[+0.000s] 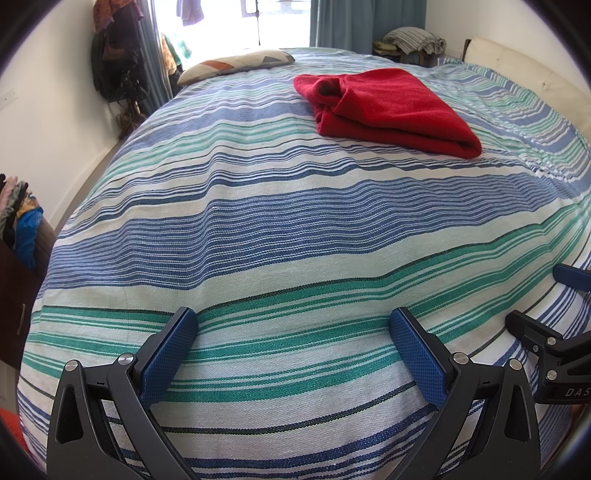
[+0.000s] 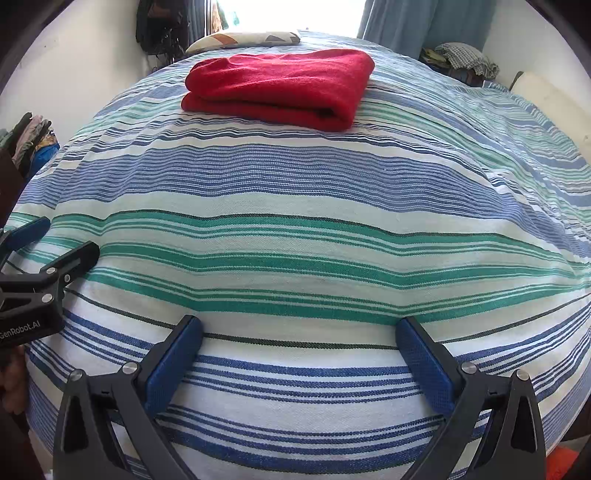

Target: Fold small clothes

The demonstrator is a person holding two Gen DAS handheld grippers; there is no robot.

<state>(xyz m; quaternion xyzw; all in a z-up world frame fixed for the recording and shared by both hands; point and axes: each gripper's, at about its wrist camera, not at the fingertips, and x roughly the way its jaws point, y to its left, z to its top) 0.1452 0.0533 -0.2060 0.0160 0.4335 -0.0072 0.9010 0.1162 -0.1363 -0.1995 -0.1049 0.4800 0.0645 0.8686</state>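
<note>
A soft, fuzzy red cloth [image 2: 280, 86] lies folded into a thick, neat rectangle on the far part of the bed [image 2: 295, 236]. The bed cover is woven cloth with blue, green and white stripes. The left gripper [image 1: 293, 325] and the right gripper [image 2: 299, 332] both hang over the near part of the bed, well apart from the red cloth. Each has its bumpy blue pads [image 2: 177, 365] spread wide, holding nothing. A patterned pillow [image 1: 236, 66] rests at the far edge, near a bright window with blue curtains [image 2: 424, 26].
</note>
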